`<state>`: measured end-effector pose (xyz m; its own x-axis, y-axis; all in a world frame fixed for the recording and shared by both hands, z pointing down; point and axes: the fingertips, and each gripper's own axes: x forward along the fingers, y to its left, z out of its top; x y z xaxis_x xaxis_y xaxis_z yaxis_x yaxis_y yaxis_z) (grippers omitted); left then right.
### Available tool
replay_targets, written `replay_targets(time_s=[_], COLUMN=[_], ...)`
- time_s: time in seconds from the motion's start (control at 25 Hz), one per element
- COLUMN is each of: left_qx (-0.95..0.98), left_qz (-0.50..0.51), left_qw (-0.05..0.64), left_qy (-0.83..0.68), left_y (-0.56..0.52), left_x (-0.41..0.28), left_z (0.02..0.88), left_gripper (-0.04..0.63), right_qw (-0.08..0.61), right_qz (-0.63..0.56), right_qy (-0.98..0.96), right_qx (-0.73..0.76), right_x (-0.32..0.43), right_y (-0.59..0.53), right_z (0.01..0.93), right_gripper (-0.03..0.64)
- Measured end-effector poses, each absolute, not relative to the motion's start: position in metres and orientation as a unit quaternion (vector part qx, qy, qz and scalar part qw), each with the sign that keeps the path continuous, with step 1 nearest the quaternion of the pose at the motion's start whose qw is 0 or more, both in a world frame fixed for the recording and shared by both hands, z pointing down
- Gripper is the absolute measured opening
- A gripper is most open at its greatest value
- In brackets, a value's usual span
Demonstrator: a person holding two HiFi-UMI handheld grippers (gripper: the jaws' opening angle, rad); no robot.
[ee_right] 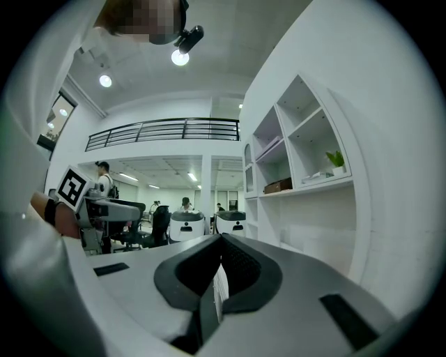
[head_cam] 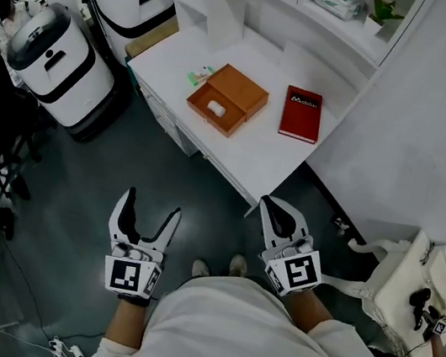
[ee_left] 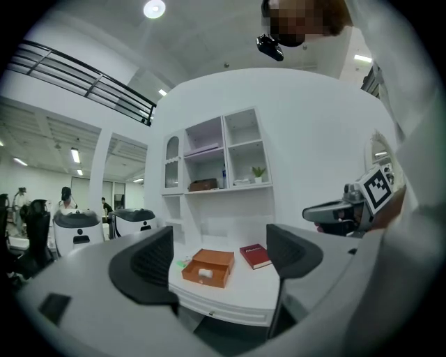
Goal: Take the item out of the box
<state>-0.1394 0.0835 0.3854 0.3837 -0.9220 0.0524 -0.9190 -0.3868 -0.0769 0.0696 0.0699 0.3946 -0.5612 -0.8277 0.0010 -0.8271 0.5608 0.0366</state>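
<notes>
An orange box (head_cam: 236,95) lies open on the white desk (head_cam: 257,154) ahead of me, with a small white item (head_cam: 216,107) in it. In the left gripper view the box (ee_left: 209,263) and the item (ee_left: 204,274) show far off between the jaws. My left gripper (head_cam: 150,205) is open and holds nothing, low over the floor and well short of the desk. My right gripper (head_cam: 274,209) is shut with nothing in it, close to the desk's near corner. In the right gripper view its jaws (ee_right: 219,268) meet.
A red book (head_cam: 302,113) lies right of the box, and a small green thing (head_cam: 196,76) behind it. Two white-and-black machines (head_cam: 60,59) stand on the floor at the left. White shelves (head_cam: 321,11) rise behind the desk. A white bag (head_cam: 413,288) sits at the right.
</notes>
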Motion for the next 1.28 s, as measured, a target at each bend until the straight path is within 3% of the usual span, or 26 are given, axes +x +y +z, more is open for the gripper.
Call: replay_targets(time_s=[0.56, 1.28], left_qx=[-0.823, -0.867], left_qz=[-0.072, -0.058], left_qw=[0.010, -0.016], left_qy=[0.564, 0.494], left_y=[0.064, -0.104], left_x=[-0.109, -0.199], left_z=[0.402, 0.419], left_gripper=[0.410, 0.408], right_qw=[0.014, 0.054], right_qz=[-0.001, -0.005], right_qy=[-0.896, -0.857], right_qx=[0.444, 0.513], right_x=[0.097, 0.004], right_y=[0.032, -0.099], right_z=[0.416, 0.412], right_gripper=[0.023, 0.023])
